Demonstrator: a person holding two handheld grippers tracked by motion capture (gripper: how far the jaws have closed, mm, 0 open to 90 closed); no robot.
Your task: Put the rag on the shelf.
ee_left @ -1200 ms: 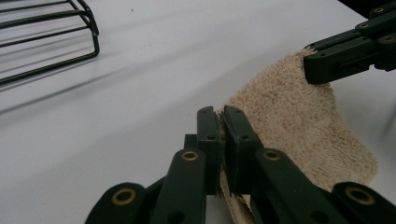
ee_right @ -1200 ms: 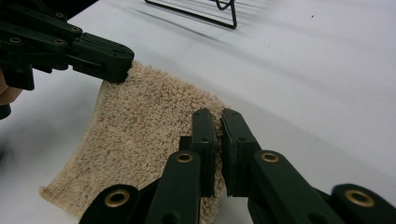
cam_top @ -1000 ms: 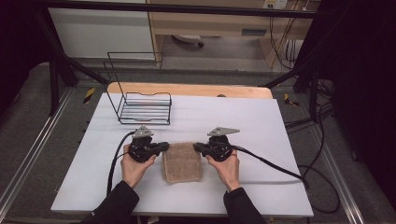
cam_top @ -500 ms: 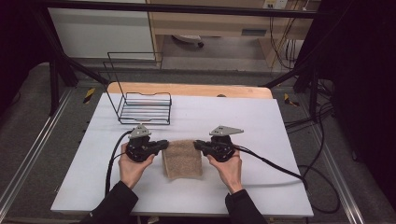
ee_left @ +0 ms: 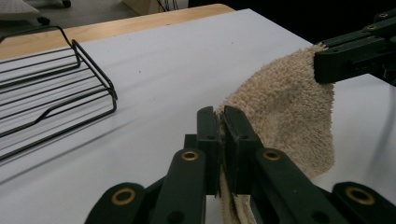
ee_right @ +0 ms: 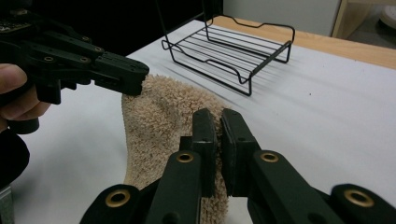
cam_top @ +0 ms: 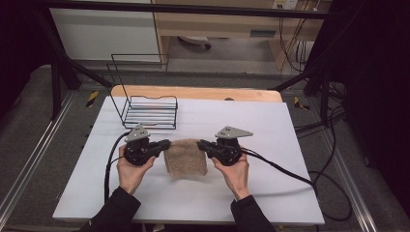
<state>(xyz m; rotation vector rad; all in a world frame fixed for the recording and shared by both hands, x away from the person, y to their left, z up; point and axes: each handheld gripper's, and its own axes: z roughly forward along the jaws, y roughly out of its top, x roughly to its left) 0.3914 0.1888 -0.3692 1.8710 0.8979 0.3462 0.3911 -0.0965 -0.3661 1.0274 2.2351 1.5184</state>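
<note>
Seen from the left gripper view, the left black two-jaw gripper [ee_left: 223, 135] is pinching a corner of the beige terry-cloth towel [ee_left: 289, 107] between its closed jaws, with the cloth running down between the pads; this close-up is showing the nap of the fabric and the fold squeezed in the grip, which the high view is too far off to give. Beyond the towel in that view, the right black two-jaw gripper [ee_left: 327, 65] is clamping the opposite top corner. The right gripper view is giving the mirror of this: its own jaws [ee_right: 219, 140] are closed tight on the towel [ee_right: 159, 126] edge, and past the towel the left gripper [ee_right: 135, 77] is biting the far corner, with fingers [ee_right: 14, 93] of the person's hand wrapped round its body.

The high view is adding the layout: the towel [cam_top: 186, 157] is hanging stretched between the two grippers, its top edge raised and its lower part draping toward the white rectangular table top [cam_top: 270, 125]. The left hand [cam_top: 131, 169] and right hand [cam_top: 232, 171] are flanking the towel, palms inward, forearms coming from the near edge, jaws pointing at each other.

Farther back than the towel, to its left, the black wire rack basket [cam_top: 147, 108] is standing on the table with nothing in it.
</note>
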